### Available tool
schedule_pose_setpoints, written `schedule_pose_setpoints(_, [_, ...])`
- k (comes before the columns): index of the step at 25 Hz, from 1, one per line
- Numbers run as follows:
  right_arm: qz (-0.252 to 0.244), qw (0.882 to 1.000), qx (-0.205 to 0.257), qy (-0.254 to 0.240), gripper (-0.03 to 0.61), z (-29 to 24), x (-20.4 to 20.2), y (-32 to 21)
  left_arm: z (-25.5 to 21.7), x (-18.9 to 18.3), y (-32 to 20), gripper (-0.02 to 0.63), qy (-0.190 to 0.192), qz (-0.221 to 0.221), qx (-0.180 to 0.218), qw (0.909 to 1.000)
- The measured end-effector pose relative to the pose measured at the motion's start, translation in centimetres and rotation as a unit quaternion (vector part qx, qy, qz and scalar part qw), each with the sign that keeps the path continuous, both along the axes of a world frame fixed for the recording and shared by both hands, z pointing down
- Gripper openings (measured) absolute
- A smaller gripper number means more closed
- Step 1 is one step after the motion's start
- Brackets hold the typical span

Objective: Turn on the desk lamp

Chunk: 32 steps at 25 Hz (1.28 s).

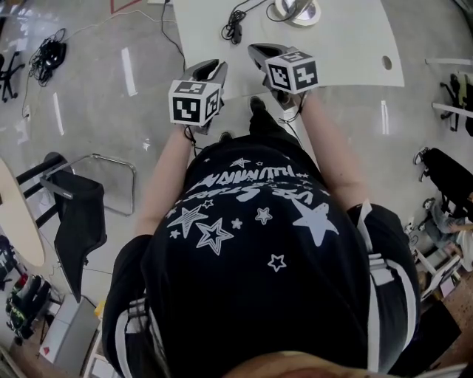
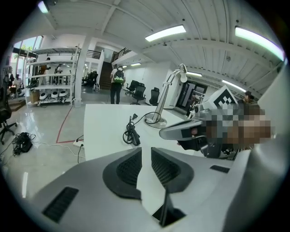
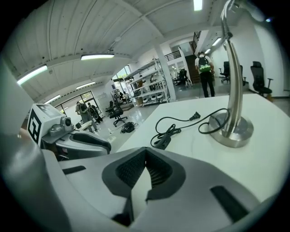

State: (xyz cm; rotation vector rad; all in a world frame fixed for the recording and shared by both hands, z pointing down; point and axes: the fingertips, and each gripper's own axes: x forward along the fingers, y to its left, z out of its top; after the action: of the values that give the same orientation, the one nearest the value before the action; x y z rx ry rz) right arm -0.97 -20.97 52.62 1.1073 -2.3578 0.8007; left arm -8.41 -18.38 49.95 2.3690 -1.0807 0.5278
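The desk lamp [image 3: 232, 113] has a curved metal stem on a round base and stands at the far side of the white table [image 1: 355, 44]. From above, its base [image 1: 295, 10] sits at the table's far edge. Its black cord [image 3: 168, 132] lies bundled on the table, the plug [image 3: 196, 116] loose. My left gripper [image 2: 146, 152] hovers off the table's near edge, jaws a narrow slit apart and empty. My right gripper [image 3: 146, 153] hangs over the near edge, fingertips touching, holding nothing. Both are well short of the lamp [image 2: 164, 97].
A black chair [image 1: 77, 214] stands on the floor to my left. Cables [image 1: 46, 53] lie on the floor further off, and a power strip [image 2: 79, 144] lies by the table's left side. Shelves [image 2: 50, 74] and a standing person [image 2: 117, 84] are far behind.
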Motion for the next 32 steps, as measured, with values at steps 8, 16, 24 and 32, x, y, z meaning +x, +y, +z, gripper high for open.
schedule_pose_setpoints(8, [0.020, 1.000, 0.017, 0.014, 0.005, -2.2, -0.8, 5.9, -3.2, -1.9, 2.9, 0.072, 0.054, 0.009, 0.036, 0.9978])
schedule_pose_setpoints(16, [0.033, 0.997, 0.064, 0.015, 0.005, -5.3, 0.8, 9.4, -4.3, -0.7, 6.1, 0.028, 0.049, 0.017, 0.060, 0.9969])
schedule_pose_setpoints(24, [0.036, 0.997, 0.070, -0.008, 0.005, -7.0, 3.0, 11.4, -5.3, 0.4, 7.8, 0.009, 0.037, -0.013, 0.060, 0.9974])
schedule_pose_setpoints(32, [0.035, 0.996, 0.074, -0.036, 0.005, -6.9, 5.2, 14.5, -5.8, 2.9, 10.8, 0.009, 0.022, -0.018, 0.074, 0.9969])
